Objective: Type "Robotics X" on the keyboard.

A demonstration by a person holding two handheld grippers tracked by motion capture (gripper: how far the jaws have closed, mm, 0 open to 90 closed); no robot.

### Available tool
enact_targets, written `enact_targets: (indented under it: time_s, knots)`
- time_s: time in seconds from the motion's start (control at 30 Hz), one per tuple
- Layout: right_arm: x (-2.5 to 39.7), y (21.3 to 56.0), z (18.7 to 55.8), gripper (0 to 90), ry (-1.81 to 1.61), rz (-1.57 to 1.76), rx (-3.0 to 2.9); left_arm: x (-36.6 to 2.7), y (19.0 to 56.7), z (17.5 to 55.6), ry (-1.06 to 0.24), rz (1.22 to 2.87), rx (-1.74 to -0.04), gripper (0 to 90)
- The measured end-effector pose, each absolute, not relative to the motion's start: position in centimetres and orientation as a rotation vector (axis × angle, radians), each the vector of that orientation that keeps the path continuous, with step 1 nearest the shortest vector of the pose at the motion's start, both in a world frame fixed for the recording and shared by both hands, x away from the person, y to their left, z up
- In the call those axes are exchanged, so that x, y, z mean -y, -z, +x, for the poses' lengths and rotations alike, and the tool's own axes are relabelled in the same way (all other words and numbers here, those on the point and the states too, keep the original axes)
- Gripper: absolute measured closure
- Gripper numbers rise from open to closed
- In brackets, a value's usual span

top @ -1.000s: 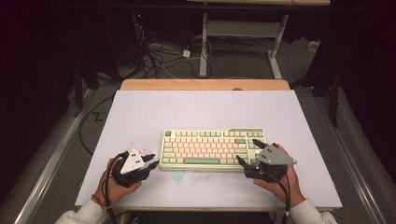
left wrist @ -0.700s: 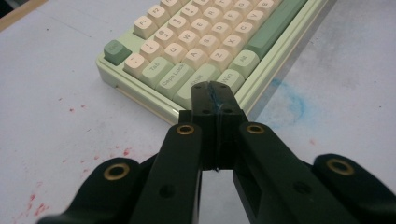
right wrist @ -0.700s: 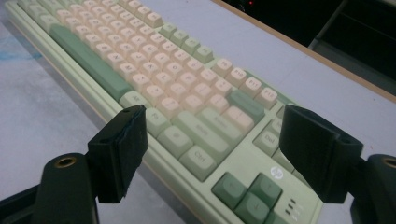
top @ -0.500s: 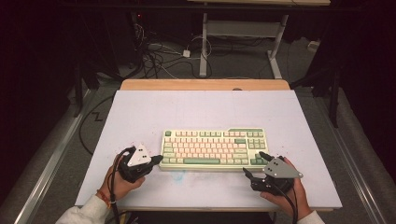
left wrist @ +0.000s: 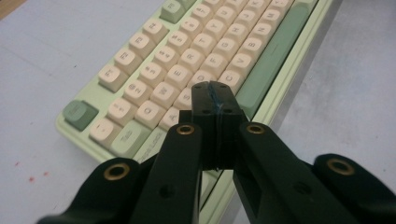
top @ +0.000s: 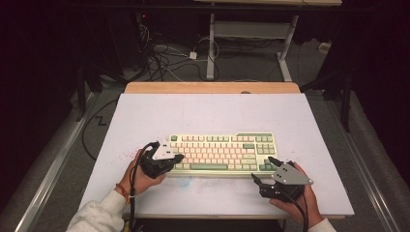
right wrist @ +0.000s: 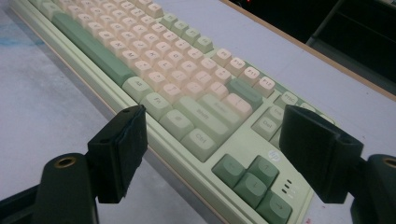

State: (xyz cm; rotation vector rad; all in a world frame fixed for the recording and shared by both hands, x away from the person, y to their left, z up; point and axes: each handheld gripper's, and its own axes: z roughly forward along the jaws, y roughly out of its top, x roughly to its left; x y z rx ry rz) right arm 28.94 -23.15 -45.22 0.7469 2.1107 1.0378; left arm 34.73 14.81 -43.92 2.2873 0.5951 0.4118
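- Left gripper (top: 178,158) at the keyboard's (top: 222,152) left end, held in a hand (top: 140,174) with a pale sleeve (top: 99,217); jaws pressed together, nothing between them.
- In the left gripper view, closed tips (left wrist: 215,100) poised over the lower-left letter keys, beside the green space bar (left wrist: 271,51); contact with the keys impossible to tell.
- Keyboard lying flat on the pale counter (top: 208,111), centre front, cream keys with green accents.
- Right gripper (top: 263,171) off the keyboard's near right corner, jaws spread wide, clamped on nothing.
- In the right gripper view, open jaws framing the arrow keys (right wrist: 254,179) at that corner.
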Motion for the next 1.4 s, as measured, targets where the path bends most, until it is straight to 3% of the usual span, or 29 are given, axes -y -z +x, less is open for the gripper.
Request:
enact_targets:
  time_s: [0.67,1.4]
  knots:
    - [22.8,45.5,28.9,23.7,-1.017,0.72,-2.147,-9.9,45.3,37.2,-0.368,2.419,-0.526,87.7]
    - [22.8,45.5,28.9,24.4,-0.99,0.711,-2.146,-11.0,44.4,36.7,-0.452,2.367,-0.536,85.4]
